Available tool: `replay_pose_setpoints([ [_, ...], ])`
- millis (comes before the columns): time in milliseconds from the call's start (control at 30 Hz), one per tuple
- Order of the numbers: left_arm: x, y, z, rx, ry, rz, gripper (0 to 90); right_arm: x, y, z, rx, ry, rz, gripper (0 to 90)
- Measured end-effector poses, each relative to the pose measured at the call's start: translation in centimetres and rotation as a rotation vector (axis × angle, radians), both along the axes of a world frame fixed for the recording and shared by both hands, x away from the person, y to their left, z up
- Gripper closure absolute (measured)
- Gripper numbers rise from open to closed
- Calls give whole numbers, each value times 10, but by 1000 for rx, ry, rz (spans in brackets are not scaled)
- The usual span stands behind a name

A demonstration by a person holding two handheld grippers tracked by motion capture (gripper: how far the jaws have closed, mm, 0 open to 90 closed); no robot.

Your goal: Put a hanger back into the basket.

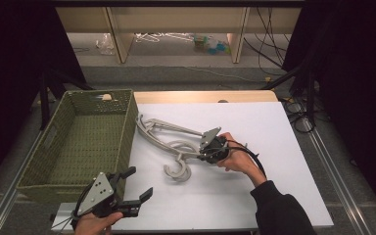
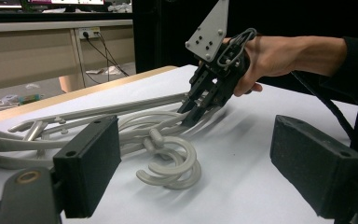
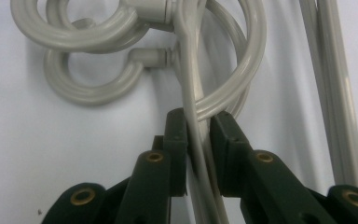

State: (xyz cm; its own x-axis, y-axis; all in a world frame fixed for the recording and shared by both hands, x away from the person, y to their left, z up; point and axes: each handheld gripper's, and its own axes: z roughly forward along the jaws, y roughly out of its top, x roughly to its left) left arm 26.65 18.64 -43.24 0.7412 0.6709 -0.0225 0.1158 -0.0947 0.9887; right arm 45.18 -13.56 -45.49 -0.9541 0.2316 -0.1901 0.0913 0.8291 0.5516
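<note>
Several grey plastic hangers point(image 1: 169, 139) lie tangled on the white table top point(image 1: 264, 127), their hooks point(image 1: 178, 169) curling toward me. My right gripper point(image 1: 203, 155) points down at the tangle from the right. In the right gripper view its jaws point(image 3: 198, 123) are closed on thin hanger arms point(image 3: 193, 93) just below the hooks point(image 3: 88, 37). The left gripper view shows that same gripper point(image 2: 193, 114) biting the hangers point(image 2: 121, 121). My left gripper point(image 1: 139, 182) hovers at the table's near left corner, jaws wide apart and holding nothing, with its pads point(image 2: 91, 168) framing the pile.
A green woven basket point(image 1: 127, 127) stands to the left of the hangers, open at the top. Beyond the table are a wooden shelf unit point(image 1: 176, 29) and loose cables point(image 1: 269, 54) on the floor. White surface lies right of my right hand.
</note>
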Motion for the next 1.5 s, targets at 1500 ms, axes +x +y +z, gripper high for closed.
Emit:
replay_pose_setpoints([
  [1500, -2, -21, -2, 183, -42, -29, 189, -93, -52, 52, 109, -64, 229, 821],
])
